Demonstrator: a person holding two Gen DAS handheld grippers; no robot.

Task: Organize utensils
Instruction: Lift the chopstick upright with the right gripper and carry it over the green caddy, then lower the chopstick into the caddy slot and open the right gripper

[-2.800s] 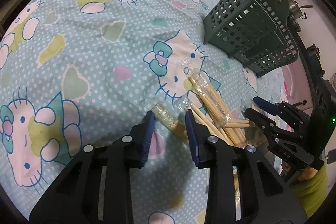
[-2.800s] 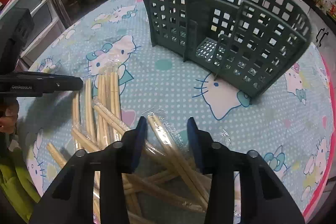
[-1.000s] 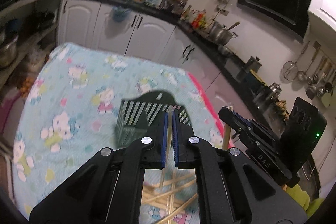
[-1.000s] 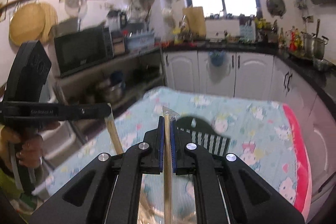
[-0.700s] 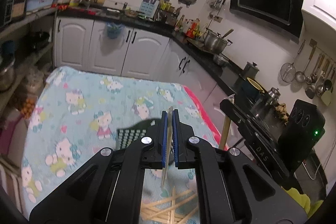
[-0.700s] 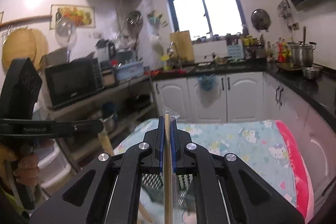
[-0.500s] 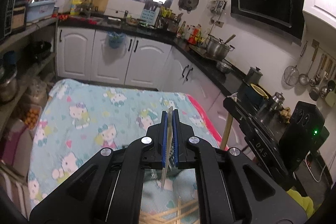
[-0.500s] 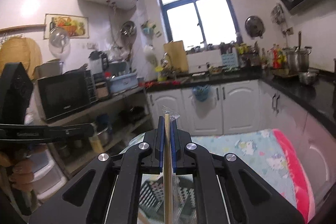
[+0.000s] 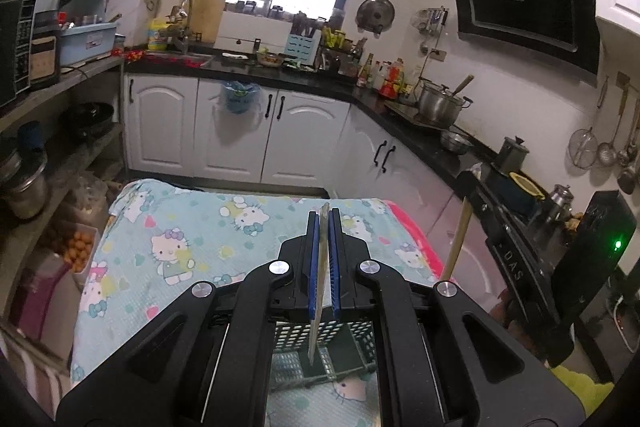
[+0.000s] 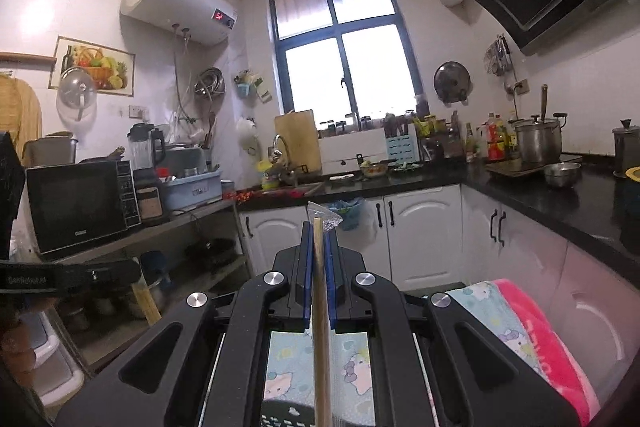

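My left gripper [image 9: 324, 223] is shut on a plastic-wrapped pair of wooden chopsticks [image 9: 316, 319] that hangs upright, its lower tip above the green slotted utensil basket [image 9: 352, 343] on the table. My right gripper [image 10: 316, 231] is shut on another wrapped chopstick pair [image 10: 321, 347], held upright above the basket's rim [image 10: 280, 419]. The right gripper and its chopsticks [image 9: 458, 235] also show at the right of the left wrist view. The left gripper's side [image 10: 68, 277] shows at the left of the right wrist view.
The table carries a blue Hello Kitty cloth [image 9: 192, 227] with a pink edge [image 10: 540, 339]. White kitchen cabinets [image 9: 240, 131] and a black counter [image 10: 540, 195] stand beyond. A shelf with a microwave [image 10: 76, 207] is on the left.
Both grippers closed on chopstick pairs from the pile, lifted them and tilted them upright. Over the last second both views rose further, with the basket sliding to the bottom edge.
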